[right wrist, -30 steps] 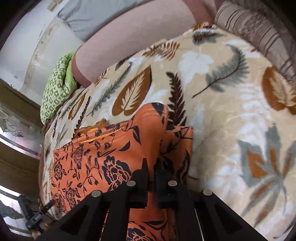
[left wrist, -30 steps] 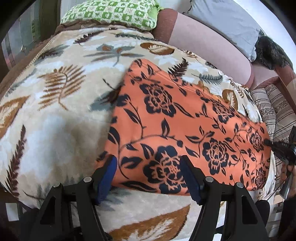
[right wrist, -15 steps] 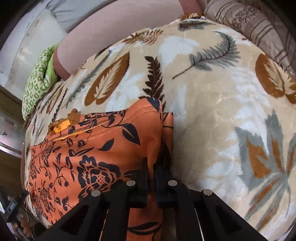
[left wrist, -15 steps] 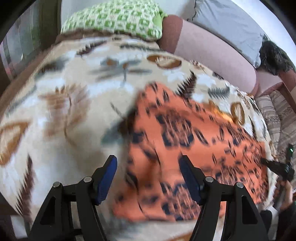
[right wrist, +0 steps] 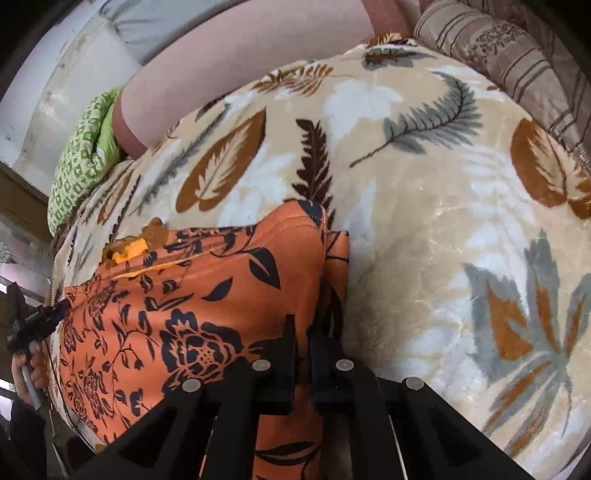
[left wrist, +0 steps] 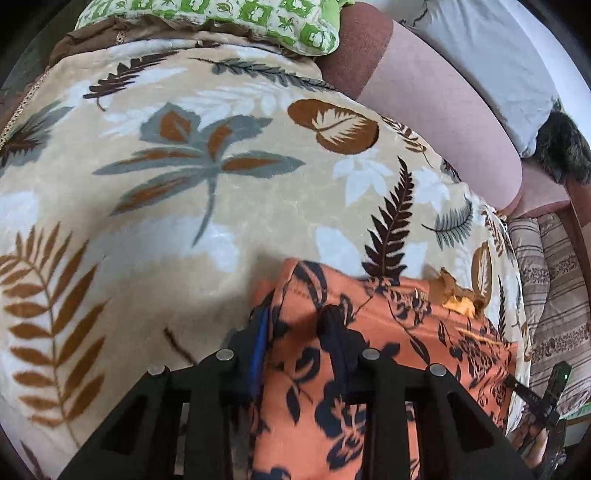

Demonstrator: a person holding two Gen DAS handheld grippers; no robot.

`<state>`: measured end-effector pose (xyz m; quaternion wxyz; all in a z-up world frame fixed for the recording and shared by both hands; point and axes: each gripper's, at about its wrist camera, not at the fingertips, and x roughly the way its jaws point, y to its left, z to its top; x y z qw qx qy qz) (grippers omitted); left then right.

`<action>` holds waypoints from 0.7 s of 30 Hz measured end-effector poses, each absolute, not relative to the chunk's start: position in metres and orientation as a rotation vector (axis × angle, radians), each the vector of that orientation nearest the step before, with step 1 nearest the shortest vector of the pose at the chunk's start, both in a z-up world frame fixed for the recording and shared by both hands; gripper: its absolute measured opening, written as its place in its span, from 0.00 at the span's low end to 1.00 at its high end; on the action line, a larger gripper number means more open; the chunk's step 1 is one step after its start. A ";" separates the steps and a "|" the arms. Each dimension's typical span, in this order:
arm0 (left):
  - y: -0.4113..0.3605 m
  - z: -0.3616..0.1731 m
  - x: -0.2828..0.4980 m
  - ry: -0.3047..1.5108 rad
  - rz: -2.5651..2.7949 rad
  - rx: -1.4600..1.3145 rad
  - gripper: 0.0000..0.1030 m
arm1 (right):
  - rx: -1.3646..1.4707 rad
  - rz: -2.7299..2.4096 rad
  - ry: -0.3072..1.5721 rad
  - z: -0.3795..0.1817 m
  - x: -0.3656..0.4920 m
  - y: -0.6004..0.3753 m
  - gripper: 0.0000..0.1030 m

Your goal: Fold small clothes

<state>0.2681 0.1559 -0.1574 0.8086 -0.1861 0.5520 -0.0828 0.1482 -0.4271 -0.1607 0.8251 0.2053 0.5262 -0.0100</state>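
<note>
An orange garment (left wrist: 369, 350) with black flowers is spread on a leaf-print blanket (left wrist: 166, 206), filling the 5 to 7 o'clock part of the left wrist view. Its corner is bracketed by the left gripper (left wrist: 299, 332): the jaws are partly closed with cloth bunched between them, the blue pad (left wrist: 258, 343) seen against the outer edge. Whether the cloth is firmly pinched cannot be told.

In the right wrist view the garment (right wrist: 203, 314) is seen from 7 to 6 o'clock. Its right edge is clamped by the right gripper (right wrist: 303, 332), jaws nearly together on a raised fold. A loose flap (right wrist: 338, 251) is hung just beside that fold at 12 o'clock of the gripper.

Bare blanket (right wrist: 443, 240) is left open from 12 to 4 o'clock on the right side, and from 8 to 1 o'clock on the left. The far edge is bounded by a pink bolster (left wrist: 436, 110), a green pillow (left wrist: 221, 14) at 11 o'clock and a striped cushion (right wrist: 517, 48) at 1 o'clock.
</note>
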 end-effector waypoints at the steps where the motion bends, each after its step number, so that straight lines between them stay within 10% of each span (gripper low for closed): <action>1: 0.156 -0.158 0.270 1.176 -0.174 -0.393 0.10 | 0.433 -0.021 1.119 -0.161 0.148 -0.426 0.06; 21: 0.150 -0.122 0.237 0.990 -0.088 -0.192 0.10 | 0.471 -0.098 0.983 -0.124 0.134 -0.441 0.07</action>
